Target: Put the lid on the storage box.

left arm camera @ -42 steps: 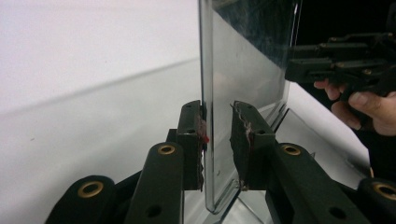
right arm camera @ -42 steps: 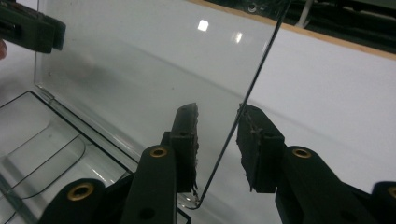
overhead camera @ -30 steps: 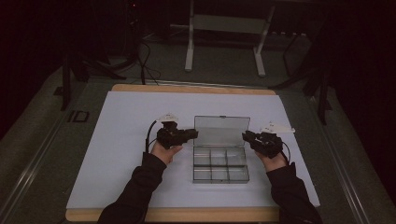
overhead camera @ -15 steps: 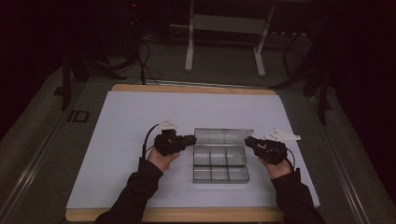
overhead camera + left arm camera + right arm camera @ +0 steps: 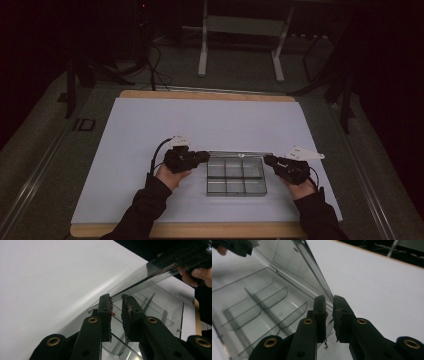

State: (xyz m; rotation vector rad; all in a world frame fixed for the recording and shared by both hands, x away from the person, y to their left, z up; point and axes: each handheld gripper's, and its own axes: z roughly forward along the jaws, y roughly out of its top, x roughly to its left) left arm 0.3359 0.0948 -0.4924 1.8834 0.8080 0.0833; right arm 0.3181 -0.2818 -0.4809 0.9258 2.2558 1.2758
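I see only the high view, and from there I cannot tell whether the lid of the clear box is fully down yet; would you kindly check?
Observer: Not yet. In the left gripper view the lid slants above the box, apart from its front.
Operator: Is the left tool holding it?
Observer: Yes, the lid's side edge sits between the jaws of the left tool.
Operator: And the right one?
Observer: The same: the right tool is clamped on the lid's other side edge.

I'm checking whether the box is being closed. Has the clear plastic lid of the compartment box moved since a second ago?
Yes. The clear plastic lid has swung down toward the box's six-compartment base; only a thin strip shows above the base's far edge.
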